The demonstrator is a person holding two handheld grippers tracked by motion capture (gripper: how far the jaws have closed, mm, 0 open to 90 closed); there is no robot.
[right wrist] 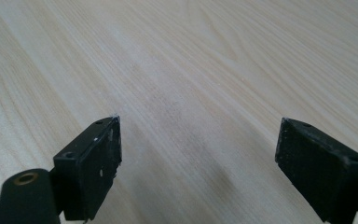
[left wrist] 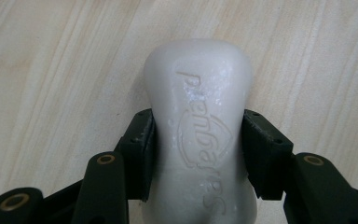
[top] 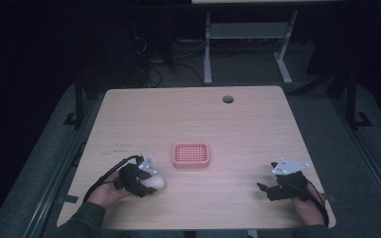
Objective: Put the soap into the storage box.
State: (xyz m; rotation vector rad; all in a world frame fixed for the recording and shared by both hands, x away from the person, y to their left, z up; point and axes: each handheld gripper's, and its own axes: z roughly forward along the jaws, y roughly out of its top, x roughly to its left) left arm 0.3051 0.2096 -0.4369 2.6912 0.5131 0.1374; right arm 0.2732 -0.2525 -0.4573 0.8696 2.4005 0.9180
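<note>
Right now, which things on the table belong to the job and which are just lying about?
In the job:
- white moulded bar of soap, clamped between the left gripper jaws
- pink slotted plastic soap dish, probably where it goes

Not in use:
- right gripper, jaws open over bare wood
- round cable hole in the light wooden table

Pink soap dish (top: 191, 154) alone mid-tabletop (top: 258, 129), bare wood open beyond it and to its right, white soap bar (top: 154, 182) just left-front of it
</note>
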